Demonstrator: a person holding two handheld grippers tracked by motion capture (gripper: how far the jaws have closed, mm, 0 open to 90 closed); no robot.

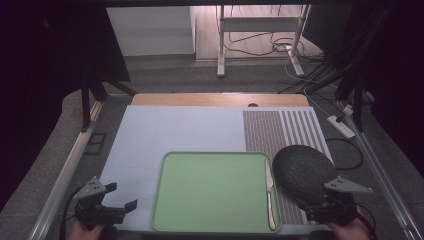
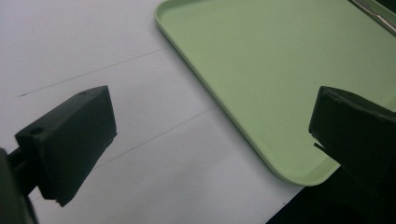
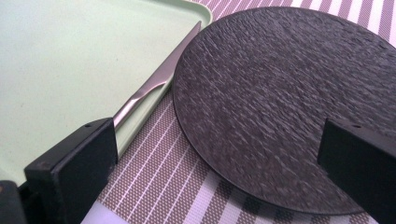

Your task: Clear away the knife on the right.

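Plate (image 3: 285, 100), dark and round, lies flat on the striped mat (image 3: 154, 182) near the front right corner of the tabletop, touching or just beside the right edge of the green tray (image 1: 210, 192). A knife (image 1: 270, 195) lies along that right edge of the tray, with its tip pointing to the far side, very close to the plate. The right gripper (image 1: 334, 207) sits at the front edge of the plate with its jaws wide apart and nothing between them; the plate's near rim is between the jaws in the right gripper view. The left gripper (image 1: 112, 205) is near the front left corner of the tabletop, just beside the tray's left edge, and its jaws are wide apart too, holding nothing. The plate is flat and thin, so I think the jaws could slip off its rim if they close too high. A push from the right gripper could slide the plate into the knife and knock it off the tray edge. The mat could bunch up if a jaw digs under the plate. The left gripper is well apart from the plate, so it cannot steady it from where it is.
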